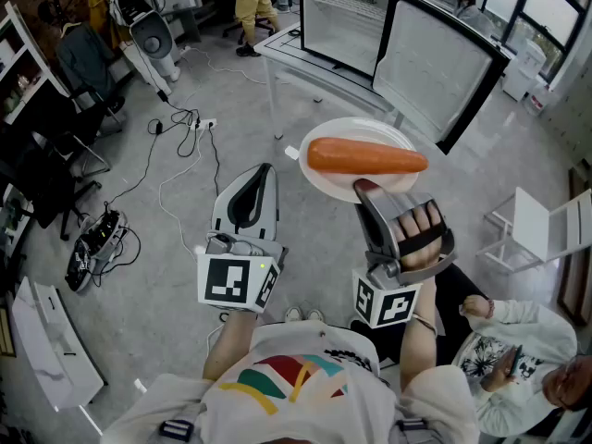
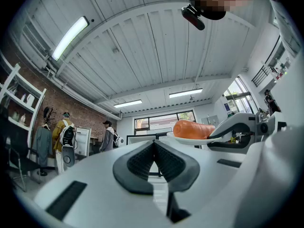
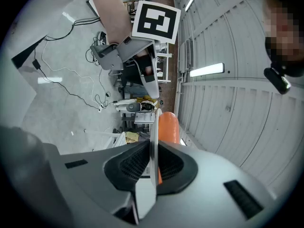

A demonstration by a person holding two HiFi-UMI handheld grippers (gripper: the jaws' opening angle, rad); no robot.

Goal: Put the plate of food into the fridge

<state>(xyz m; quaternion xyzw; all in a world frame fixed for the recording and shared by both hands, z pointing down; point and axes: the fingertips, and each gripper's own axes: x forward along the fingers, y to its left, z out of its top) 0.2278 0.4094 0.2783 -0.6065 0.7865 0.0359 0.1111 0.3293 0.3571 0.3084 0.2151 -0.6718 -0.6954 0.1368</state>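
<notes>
A white plate (image 1: 342,179) carries one long orange sausage-like piece of food (image 1: 366,157). My right gripper (image 1: 366,191) is shut on the plate's near rim and holds it level above the floor; in the right gripper view the rim (image 3: 153,141) runs edge-on between the pads, with the food (image 3: 168,127) behind. My left gripper (image 1: 253,192) hangs to the plate's left, shut and empty; its own view shows the pads (image 2: 154,161) meeting, and the plate (image 2: 192,138) off to the right. The small glass-door fridge (image 1: 353,17) stands on a table ahead, its door (image 1: 435,72) swung open.
The white table (image 1: 305,63) under the fridge has thin legs. Cables and a power strip (image 1: 190,123) lie on the floor to the left. A person sits at lower right (image 1: 504,359) beside a white chair (image 1: 532,225). Shelving and chairs line the left side.
</notes>
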